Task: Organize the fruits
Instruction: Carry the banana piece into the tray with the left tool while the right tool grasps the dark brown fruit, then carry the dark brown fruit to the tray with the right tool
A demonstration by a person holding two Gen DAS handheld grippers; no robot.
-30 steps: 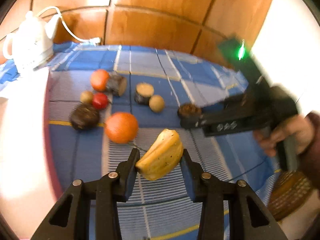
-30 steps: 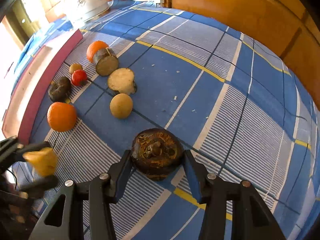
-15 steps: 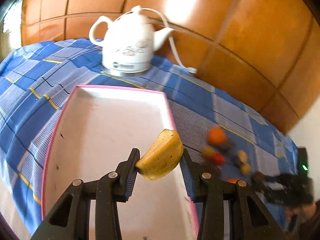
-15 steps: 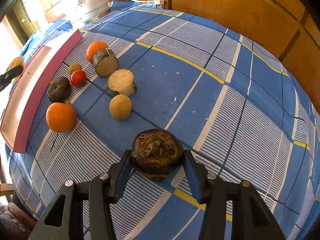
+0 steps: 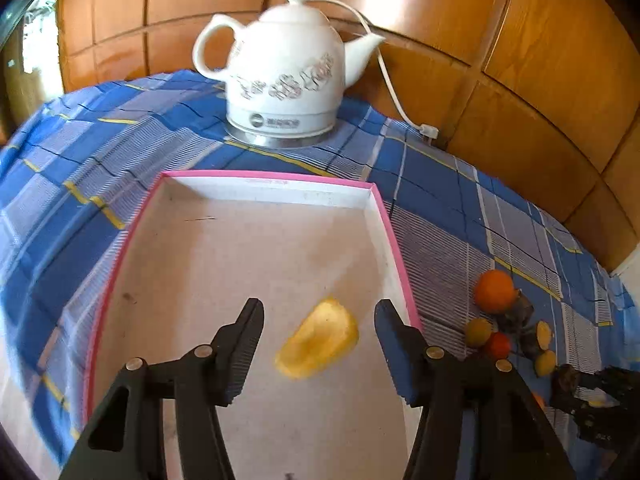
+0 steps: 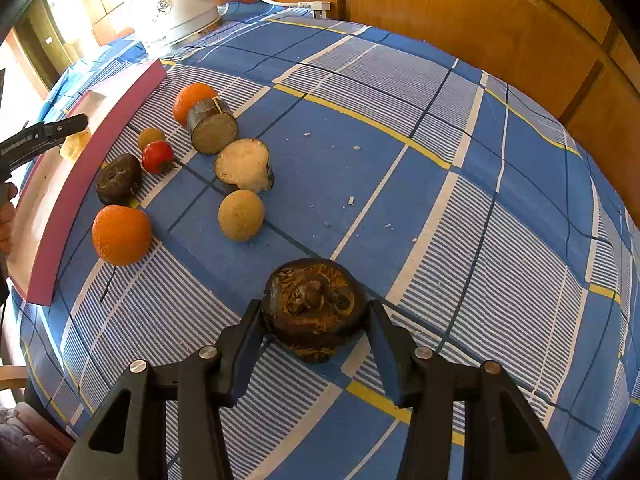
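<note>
A blue checked tablecloth (image 6: 400, 184) is being shown across most of both views, with fruit being sorted off it into a tray. The pink-rimmed tray (image 5: 394, 240) is filling the centre of the left wrist view, placed just below a white kettle (image 5: 284, 68) at the upper middle, presumably as the collecting place. At the lower centre of that view the left gripper (image 5: 318, 344) is being opened over the tray; its pads are standing clear of the yellow banana piece (image 5: 318, 340), which is blurred between them and appears to be dropping onto the tray floor.

In the right wrist view, the remaining fruit is being left clustered at the middle left, beside the tray's pink wall: two oranges, a tomato and several cut pieces. At the lower centre the right gripper (image 6: 316, 336) is being held part open, closed against a dark round fruit (image 6: 314, 308) resting on the cloth, likely readied for carrying next.
</note>
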